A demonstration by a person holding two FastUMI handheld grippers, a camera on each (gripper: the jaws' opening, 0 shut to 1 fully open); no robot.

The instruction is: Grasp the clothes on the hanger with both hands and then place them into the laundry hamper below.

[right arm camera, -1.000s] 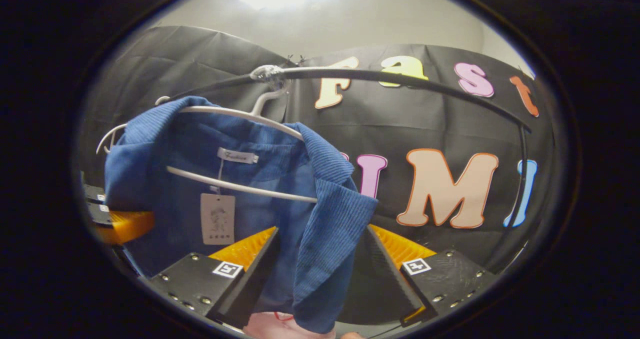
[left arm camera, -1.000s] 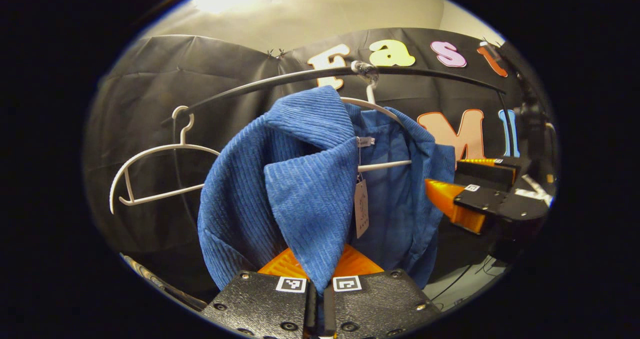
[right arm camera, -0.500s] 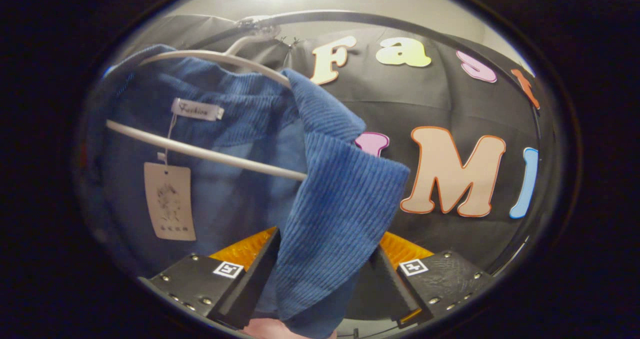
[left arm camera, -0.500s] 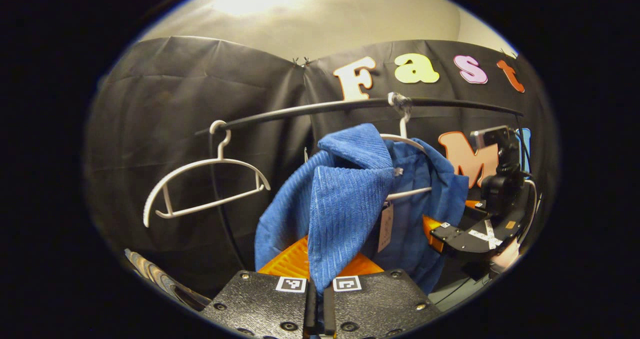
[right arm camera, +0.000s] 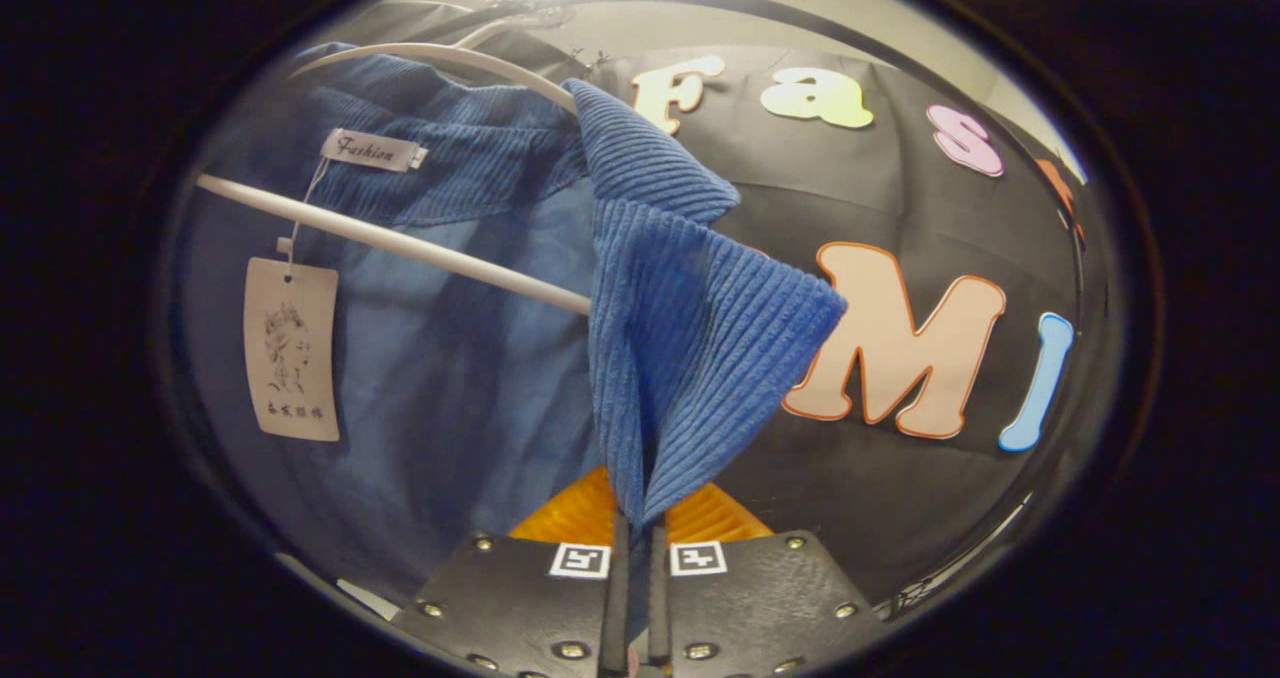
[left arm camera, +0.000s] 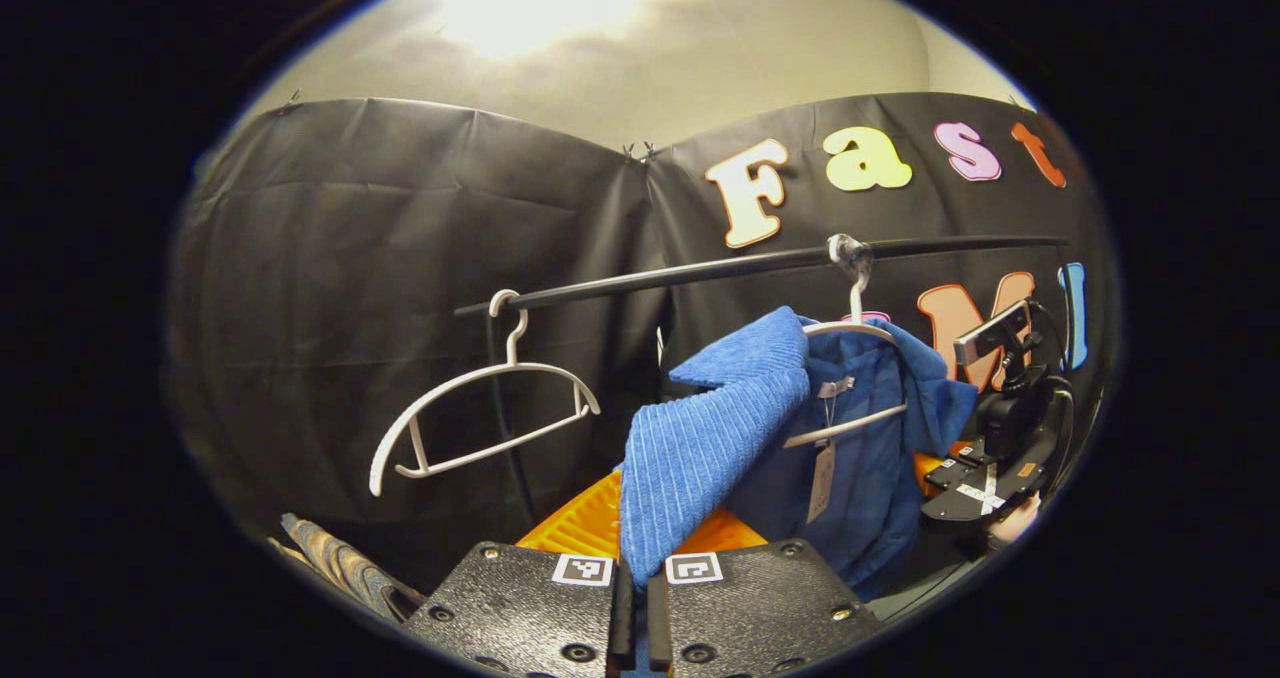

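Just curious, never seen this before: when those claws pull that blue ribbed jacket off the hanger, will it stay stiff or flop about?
Probably floppy: the blue jacket folds and drapes where the right claw pinches it. It likely grips well, since the ribbed cloth looks textured in the left claw. It may snag briefly, as it is draped over the white hanger.

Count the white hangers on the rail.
2. An empty hanger hangs at the left end of the rail; a second hanger to its right carries the blue jacket. Others may be out of frame.

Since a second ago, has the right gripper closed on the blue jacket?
Yes. The right gripper had its fingers spread either side of the blue jacket lapel; now they pinch it.
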